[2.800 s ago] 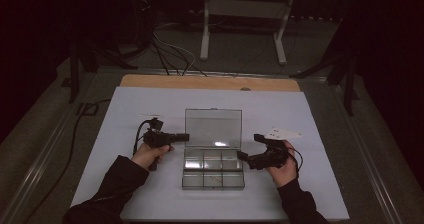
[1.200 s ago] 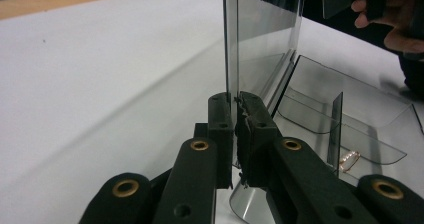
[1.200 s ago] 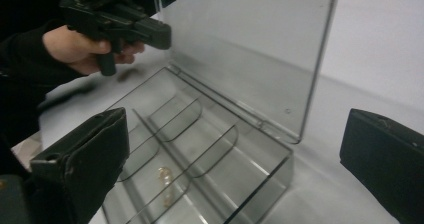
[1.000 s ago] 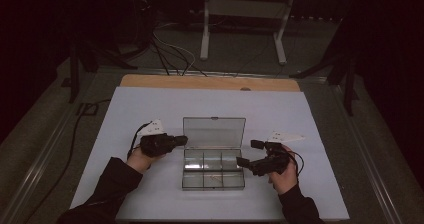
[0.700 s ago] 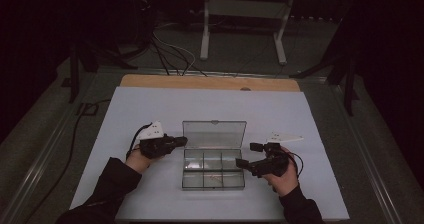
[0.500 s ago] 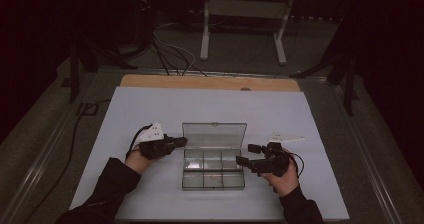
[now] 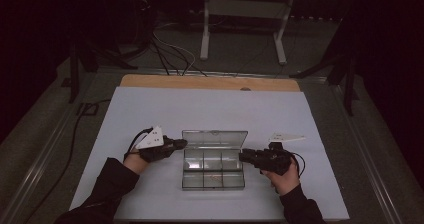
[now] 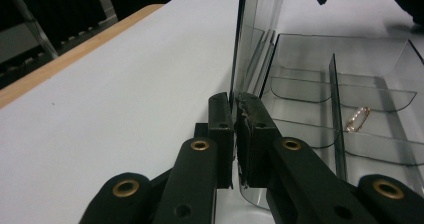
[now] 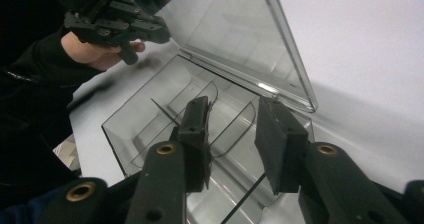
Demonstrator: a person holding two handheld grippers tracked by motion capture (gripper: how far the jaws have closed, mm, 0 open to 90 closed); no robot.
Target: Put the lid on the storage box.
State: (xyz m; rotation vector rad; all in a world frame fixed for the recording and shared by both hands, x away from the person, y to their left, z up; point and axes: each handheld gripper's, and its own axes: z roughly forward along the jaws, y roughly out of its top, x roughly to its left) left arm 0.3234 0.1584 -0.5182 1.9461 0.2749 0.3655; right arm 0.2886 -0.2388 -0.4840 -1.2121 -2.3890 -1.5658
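A dark room surrounds a white table [image 7: 150,109] with a wooden strip along its far edge. The left gripper [image 8: 234,106] has its jaws pinched tight on the near edge of the clear plastic box's lid [image 8: 255,29], which stands nearly upright at the hinge. The right gripper [image 9: 232,129] has just been closing its jaws; they now stand partly apart, straddling the box's end wall, one jaw inside the tray and one outside, and whether the pads already press on the wall cannot be told.

Seen from above, the compartment box [image 7: 213,180] lies in the middle of the table between the two hands, the left gripper [image 7: 172,145] at its back-left corner and the right gripper [image 7: 247,156] at its right end. A small gold chain [image 8: 357,119] rests in one of the compartments; the other compartments that show look empty.

Judging by this, the box is opened and steadied, and the chain is stowed or still to be taken out. Lowering the lid and latching it would seem to remain.
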